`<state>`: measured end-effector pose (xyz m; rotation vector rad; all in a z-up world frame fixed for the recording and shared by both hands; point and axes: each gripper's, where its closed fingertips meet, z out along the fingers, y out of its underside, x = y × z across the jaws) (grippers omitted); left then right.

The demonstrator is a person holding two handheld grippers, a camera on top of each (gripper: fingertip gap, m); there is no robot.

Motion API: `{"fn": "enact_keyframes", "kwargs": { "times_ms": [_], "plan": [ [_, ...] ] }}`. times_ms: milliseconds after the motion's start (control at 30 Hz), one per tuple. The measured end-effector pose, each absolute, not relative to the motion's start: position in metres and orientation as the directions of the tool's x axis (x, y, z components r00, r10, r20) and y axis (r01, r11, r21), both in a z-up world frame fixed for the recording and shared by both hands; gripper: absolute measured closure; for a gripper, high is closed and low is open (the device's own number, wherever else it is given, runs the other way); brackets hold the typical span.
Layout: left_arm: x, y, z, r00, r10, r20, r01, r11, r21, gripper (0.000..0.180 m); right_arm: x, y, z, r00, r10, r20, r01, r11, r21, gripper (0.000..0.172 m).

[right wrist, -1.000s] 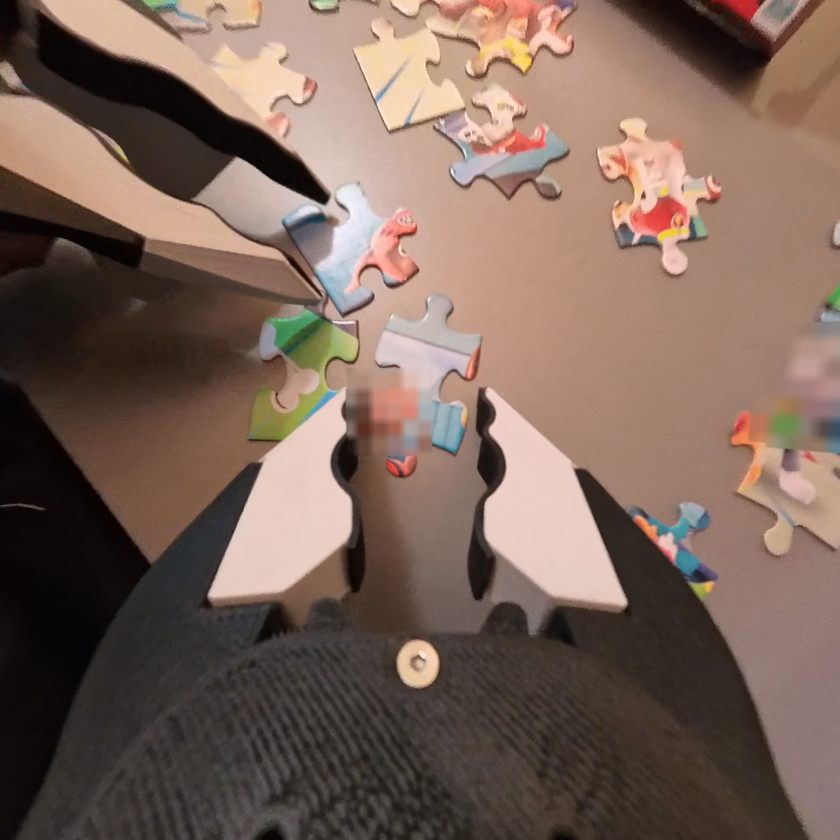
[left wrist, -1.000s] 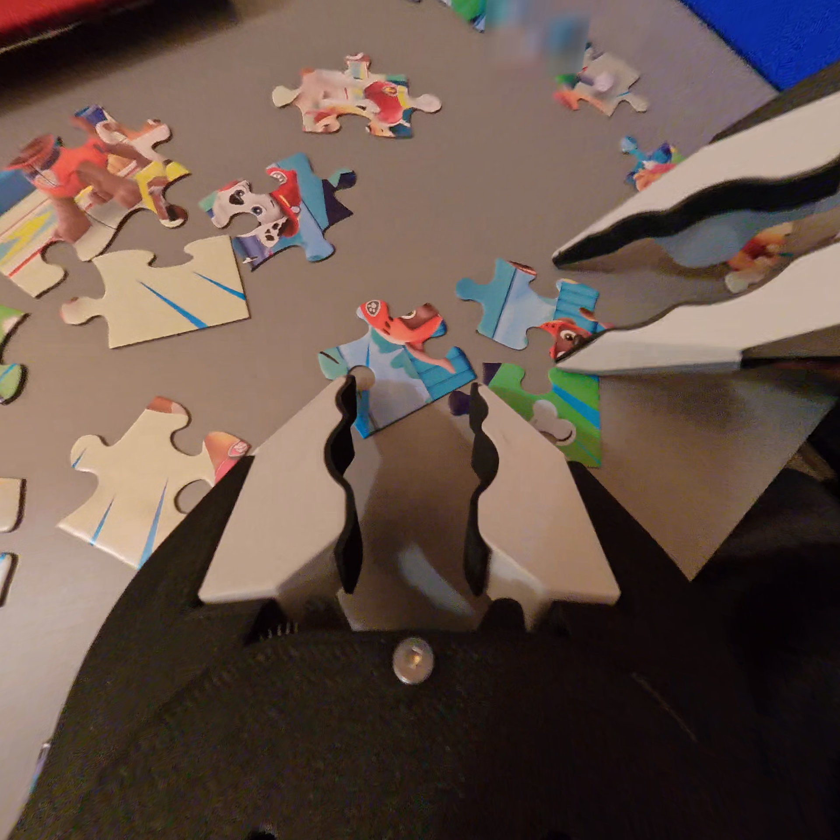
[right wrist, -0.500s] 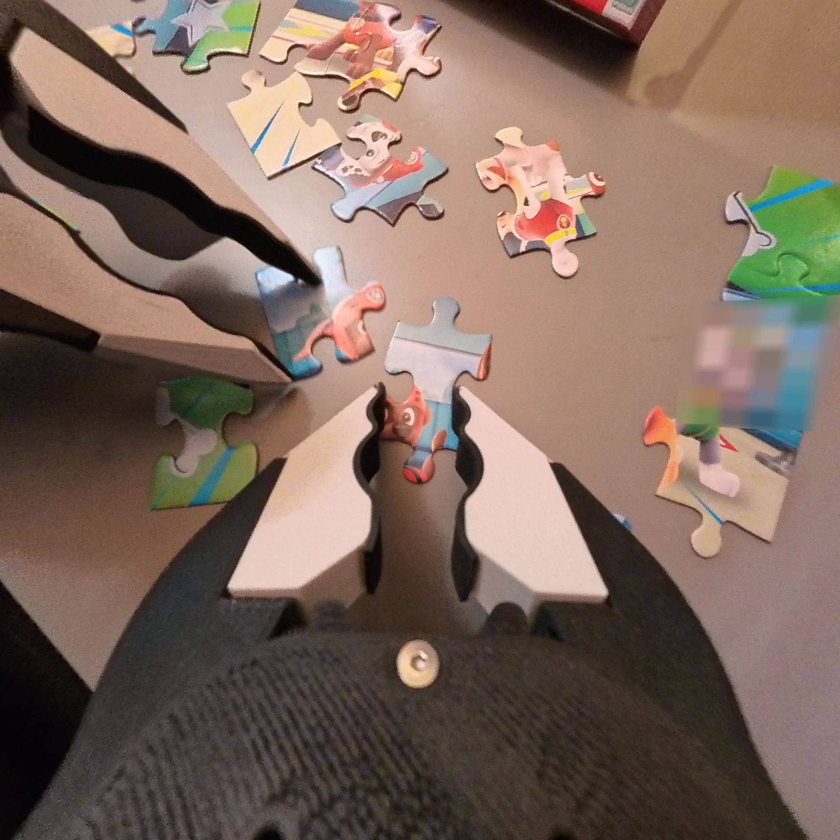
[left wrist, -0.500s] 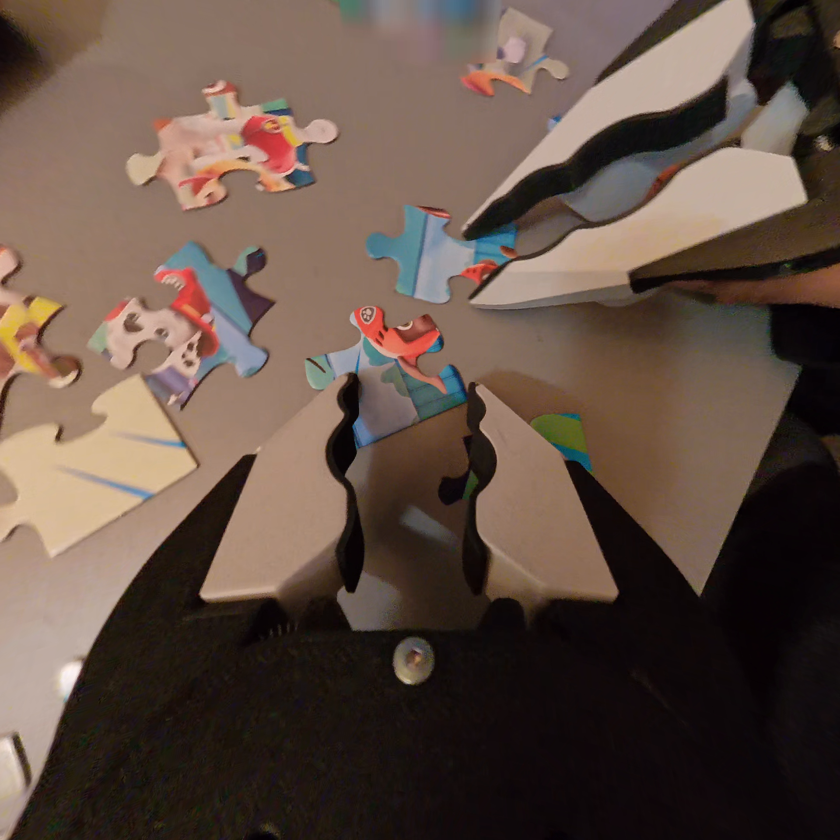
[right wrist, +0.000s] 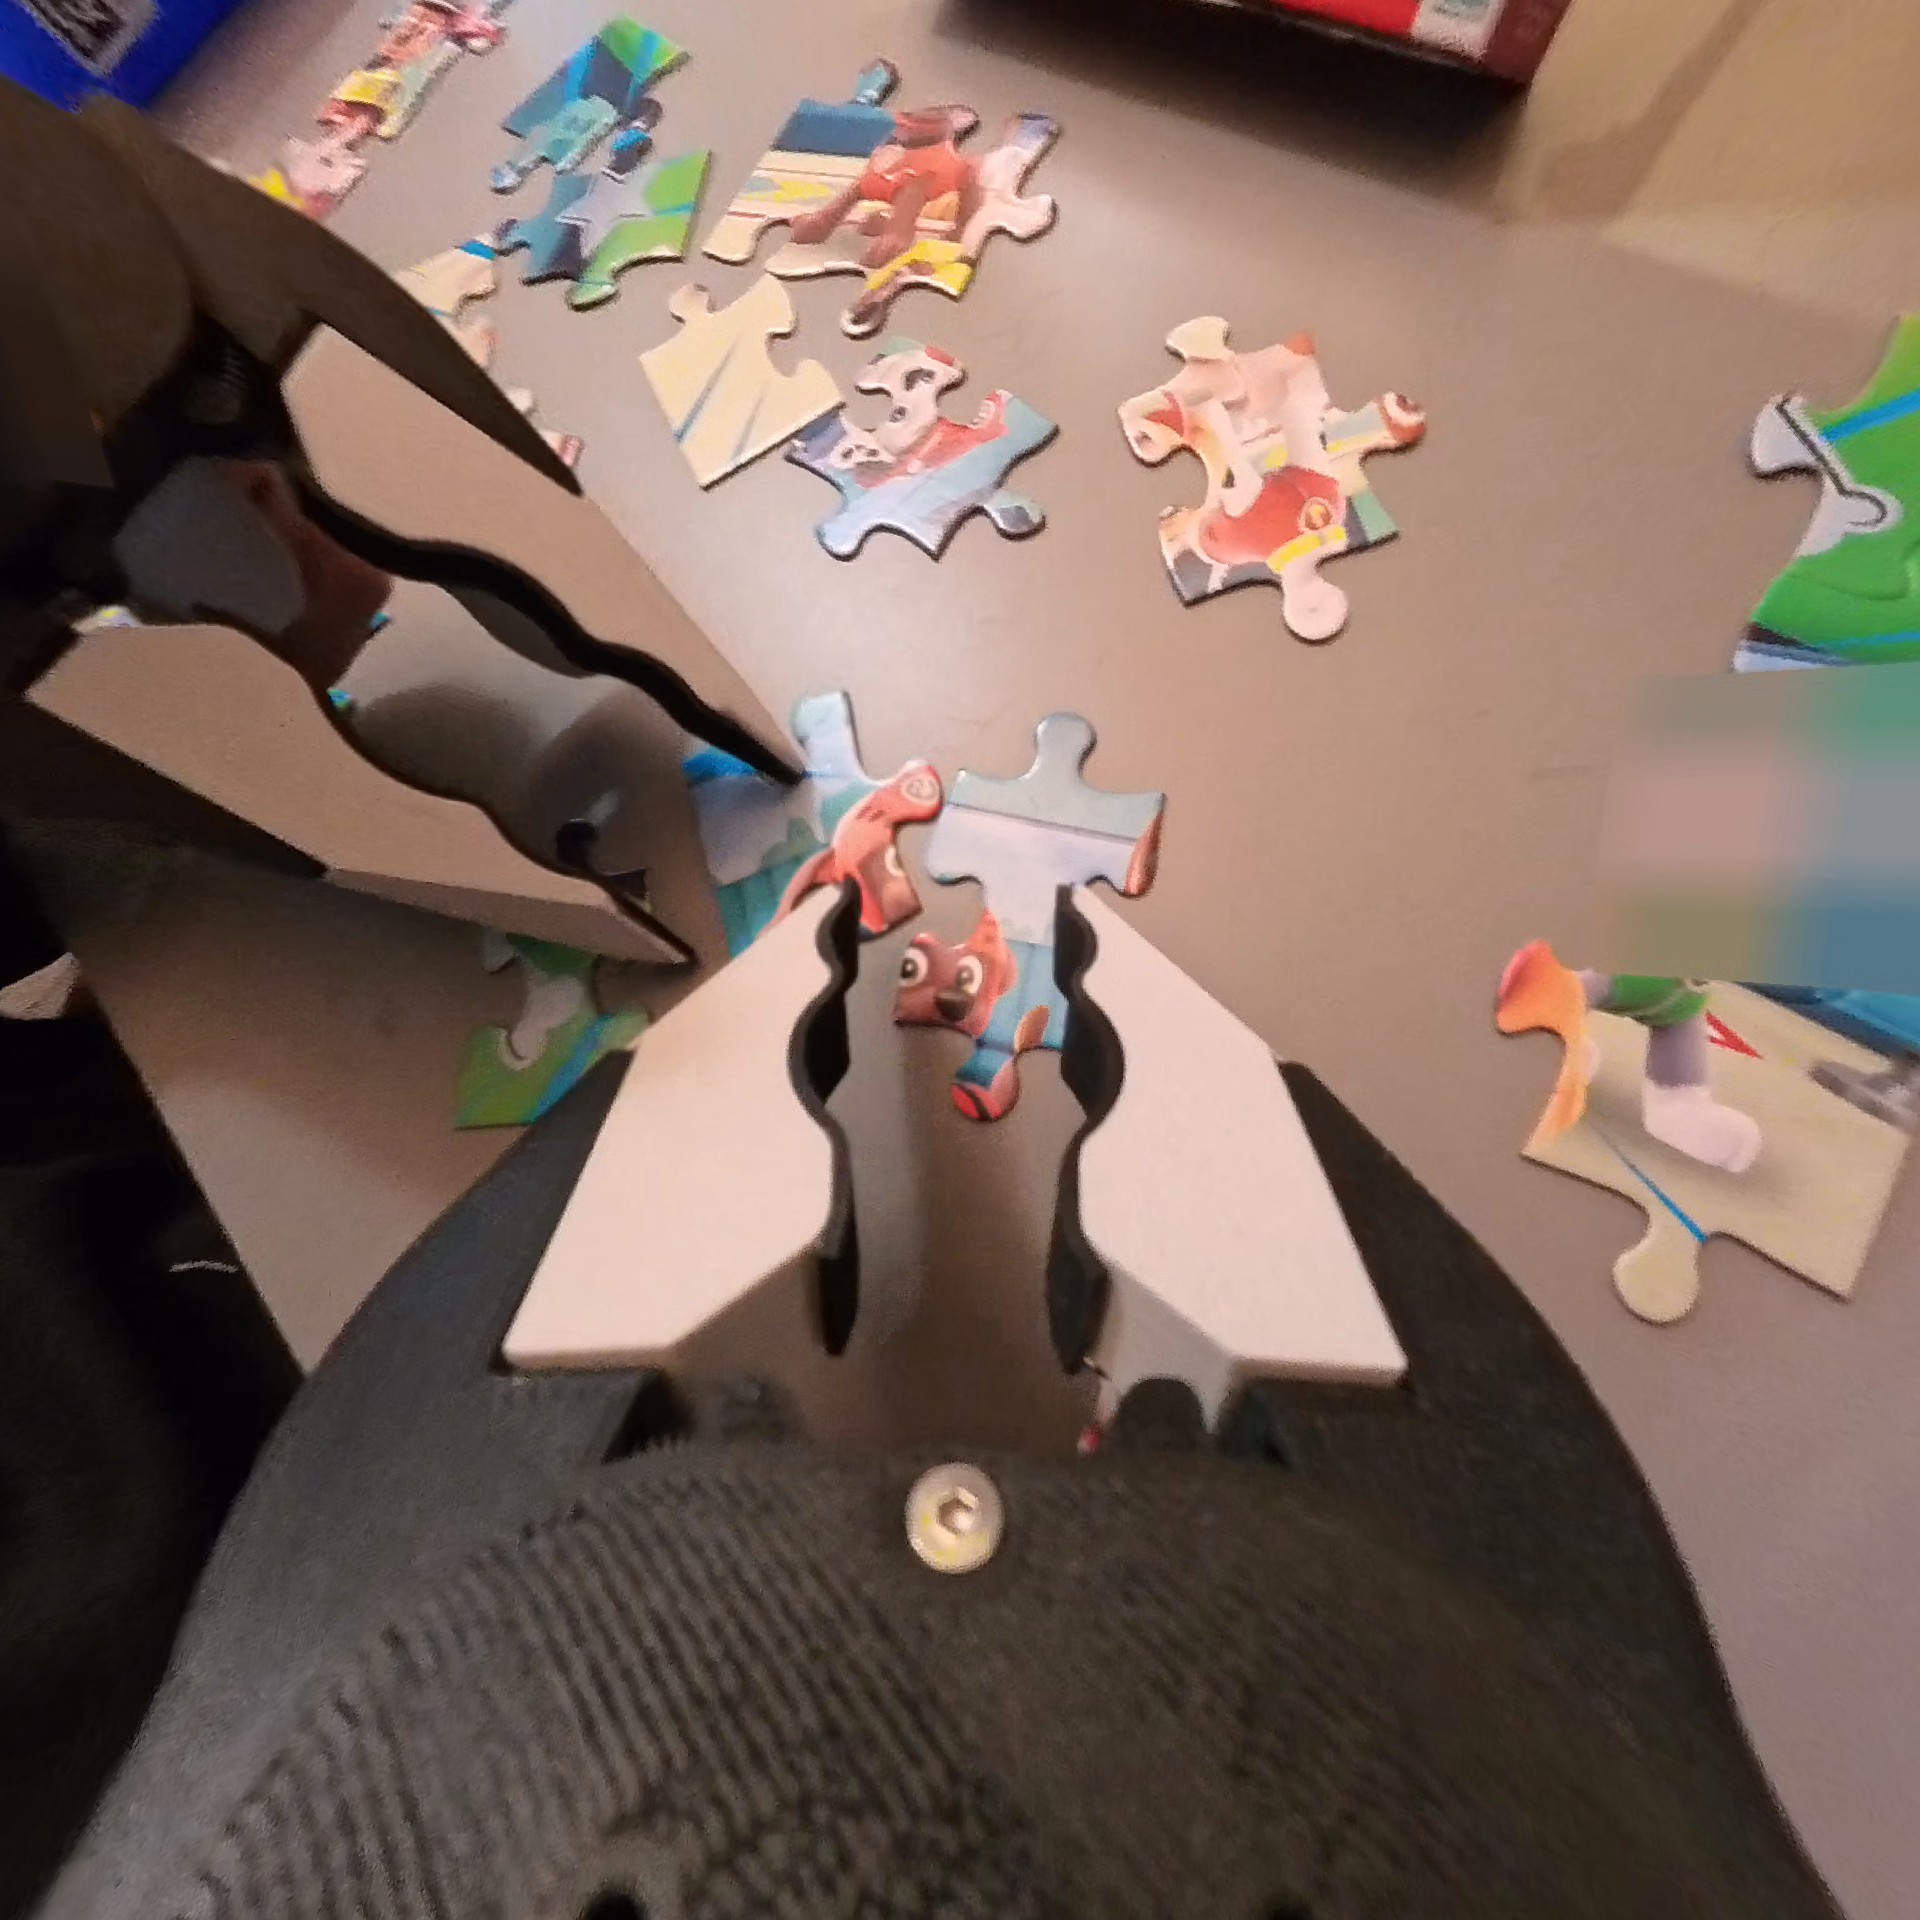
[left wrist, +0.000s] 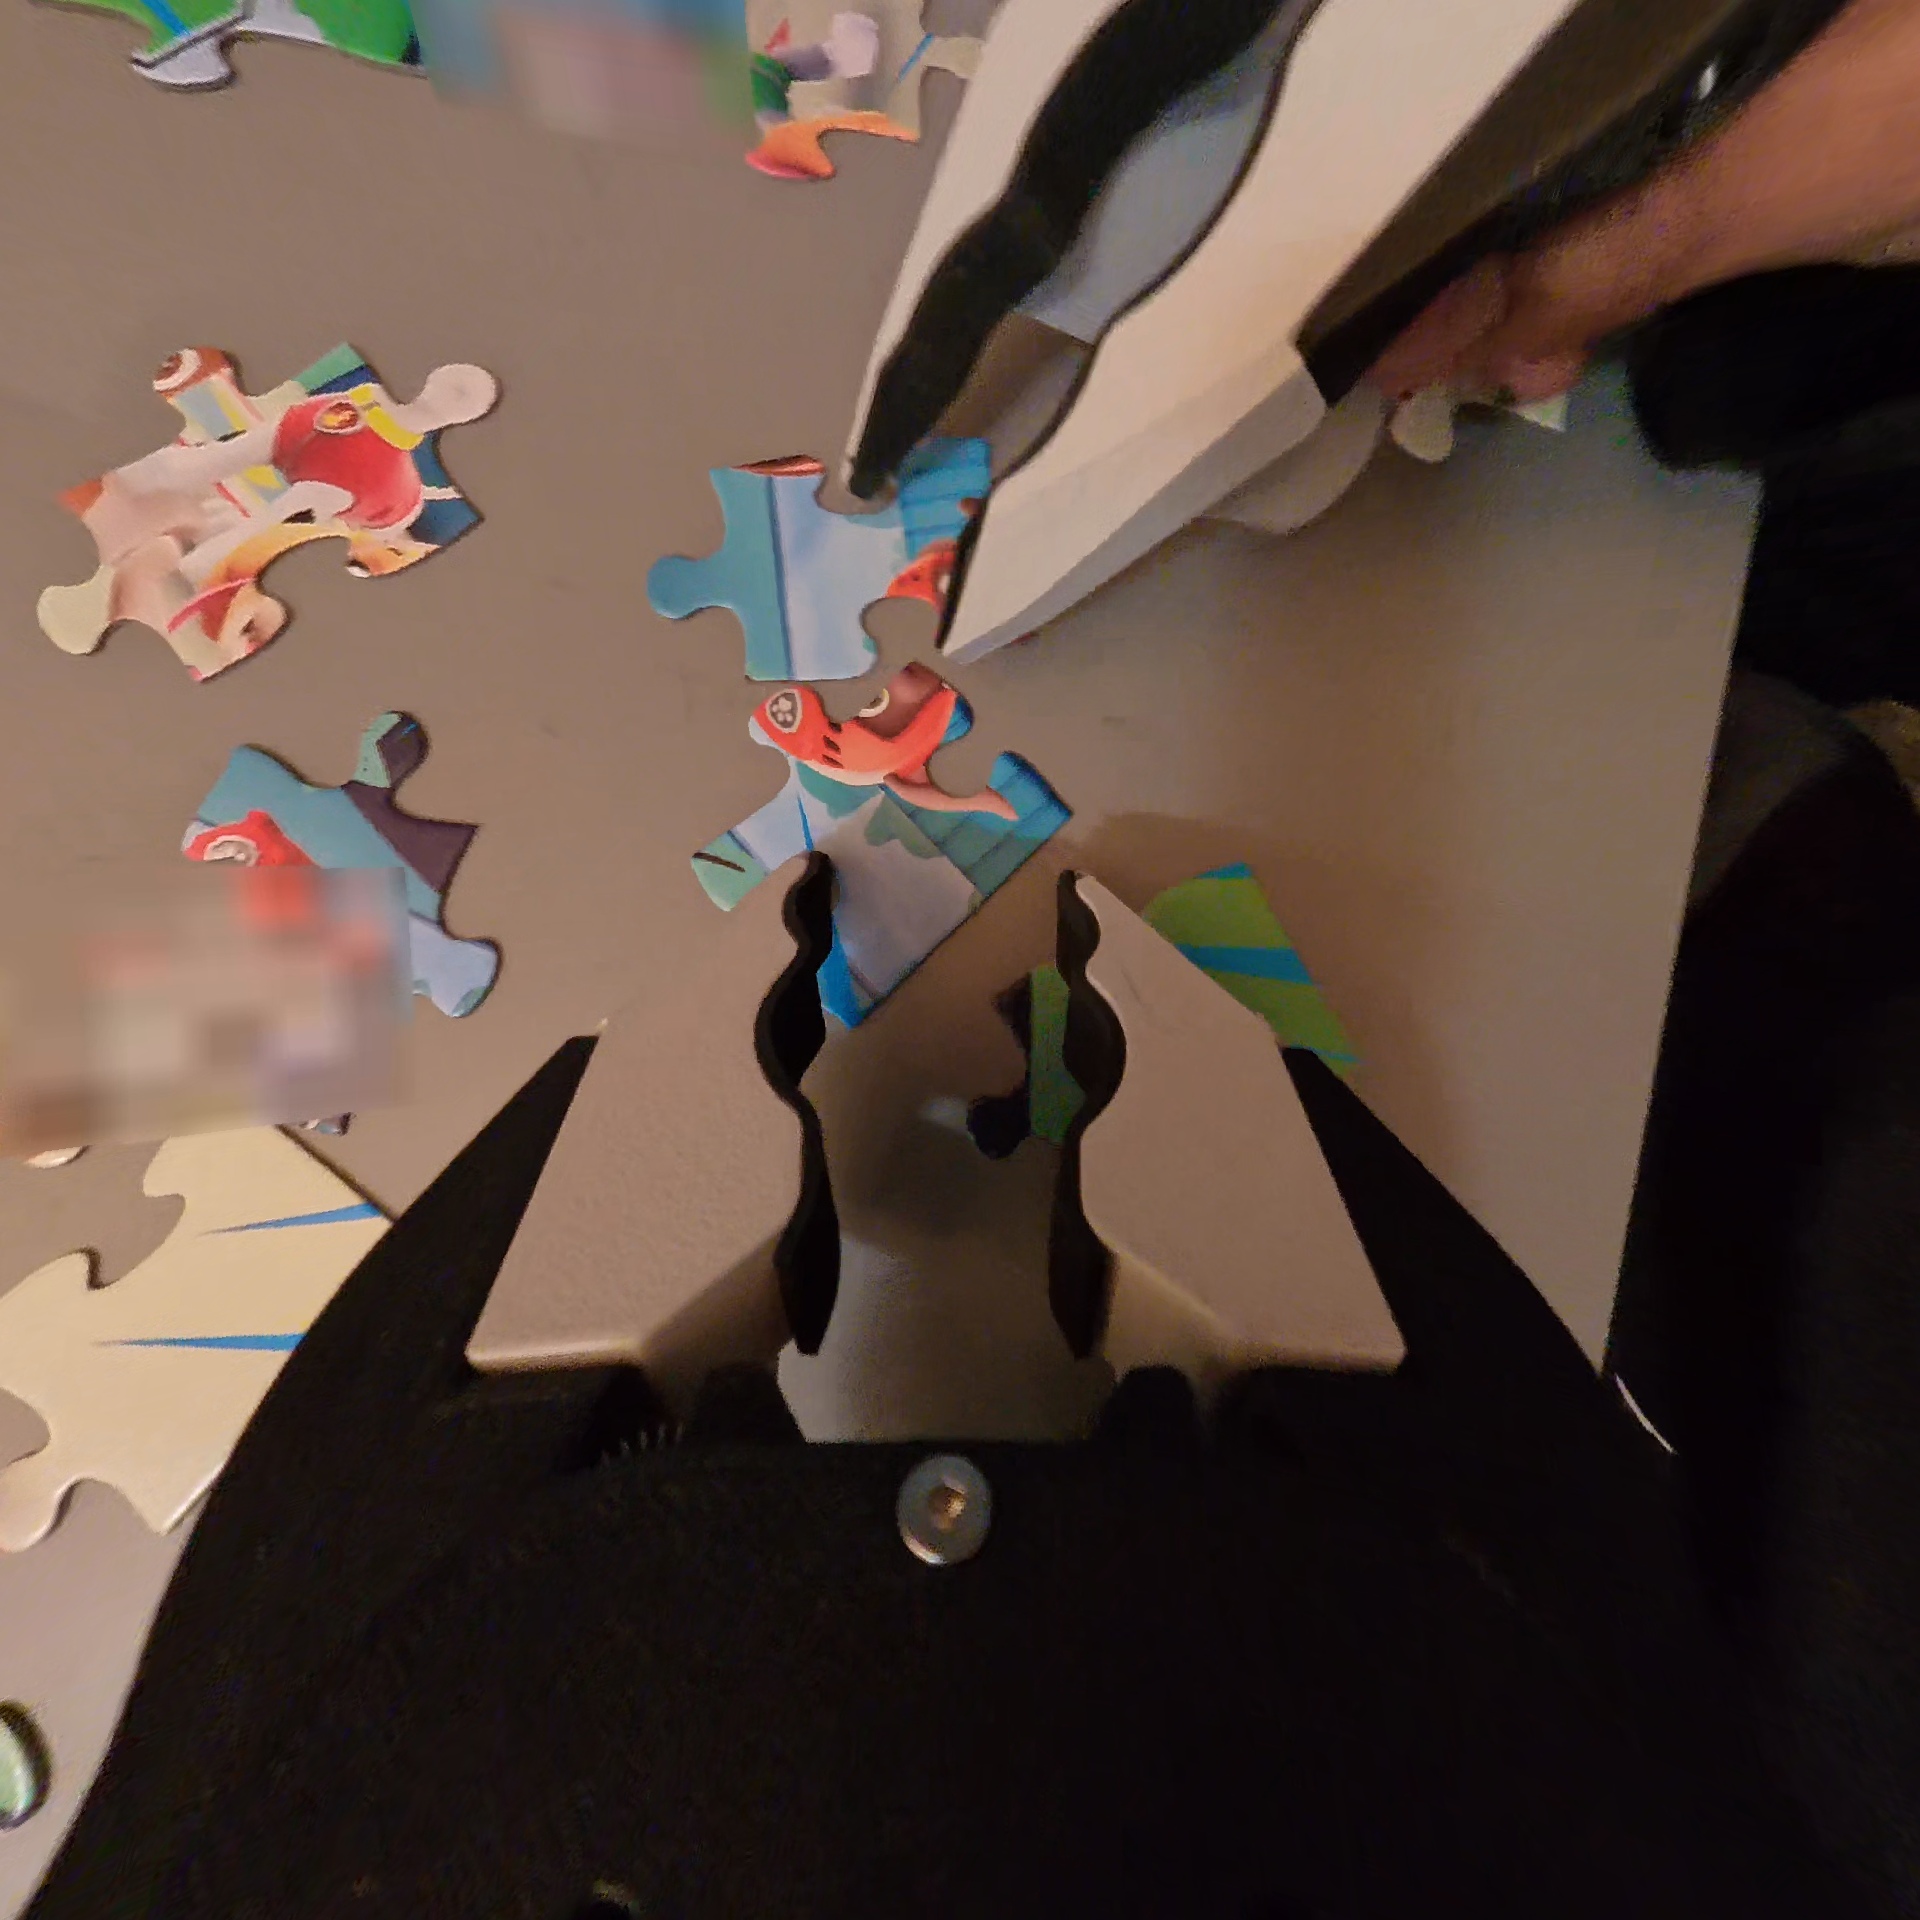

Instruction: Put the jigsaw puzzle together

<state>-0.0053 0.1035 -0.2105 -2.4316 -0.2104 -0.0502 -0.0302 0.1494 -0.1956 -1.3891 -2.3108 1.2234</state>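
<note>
Working beside the pup-face puzzle piece [right wrist: 1013,966], your right gripper [right wrist: 956,914] straddles it unclamped; the left gripper [left wrist: 940,883], jaws apart, hovers over the orange-hat piece [left wrist: 883,769] just left. Keep both flat on the tabletop [right wrist: 1351,727].

Open right claw [right wrist: 956,914] over puzzle piece [right wrist: 1023,883]

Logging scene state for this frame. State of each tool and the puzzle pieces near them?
left tool: open, tips on the table over the red-hat piece.
right tool: open, straddling the pup-face piece, no squeeze visible.
red-hat piece: flat, loose.
pup-face piece: flat, beside the red-hat piece, not joined.
green piece: flat, partly under the left tool.
red box: at the far edge.
</note>
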Motion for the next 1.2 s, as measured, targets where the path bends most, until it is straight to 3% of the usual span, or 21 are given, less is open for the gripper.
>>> {"fn": "enact_keyframes", "kwargs": {
  "times_ms": [267, 433, 567, 733, 800, 900, 1033, 1200],
  "plan": [
    [0.017, 0.095, -0.209, 0.989, 0.011, 0.146, 0.103, -0.765, -0.636, 0.146, -0.016, 0.159, -0.202, -0.592, 0.795, -0.137, 0.625, 0.345, -0.700, 0.131],
    [0.021, 0.091, -0.208, 0.979, 0.004, 0.202, 0.136, -0.753, -0.644, 0.147, -0.002, 0.118, -0.181, -0.725, 0.683, -0.086, 0.477, 0.408, -0.778, 0.131],
    [0.021, 0.091, -0.208, 0.976, 0.010, 0.218, 0.152, -0.750, -0.644, 0.147, 0.009, 0.101, -0.198, -0.759, 0.641, -0.116, 0.508, 0.470, -0.722, 0.123],
    [0.019, 0.092, -0.207, 0.972, 0.033, 0.234, 0.181, -0.741, -0.647, 0.148, 0.019, 0.098, -0.204, -0.722, 0.674, -0.156, 0.549, 0.421, -0.721, 0.142],
    [0.018, 0.093, -0.207, 0.970, 0.040, 0.239, 0.192, -0.731, -0.654, 0.151, 0.026, 0.094, -0.203, -0.722, 0.661, -0.206, 0.565, 0.390, -0.727, 0.131],
    [0.019, 0.094, -0.206, 0.966, 0.033, 0.256, 0.200, -0.721, -0.663, 0.148, 0.032, 0.094, -0.202, -0.725, 0.650, -0.228, 0.573, 0.386, -0.723, 0.129],
    [0.020, 0.096, -0.206, 0.964, 0.021, 0.267, 0.202, -0.713, -0.671, 0.145, 0.013, 0.113, -0.199, -0.715, 0.698, -0.042, 0.487, 0.453, -0.747, 0.120],
    [0.017, 0.087, -0.206, 0.966, 0.048, 0.255, 0.210, -0.724, -0.657, 0.139, 0.013, 0.108, -0.208, -0.749, 0.662, -0.023, 0.475, 0.512, -0.715, 0.114]
  ]
}}
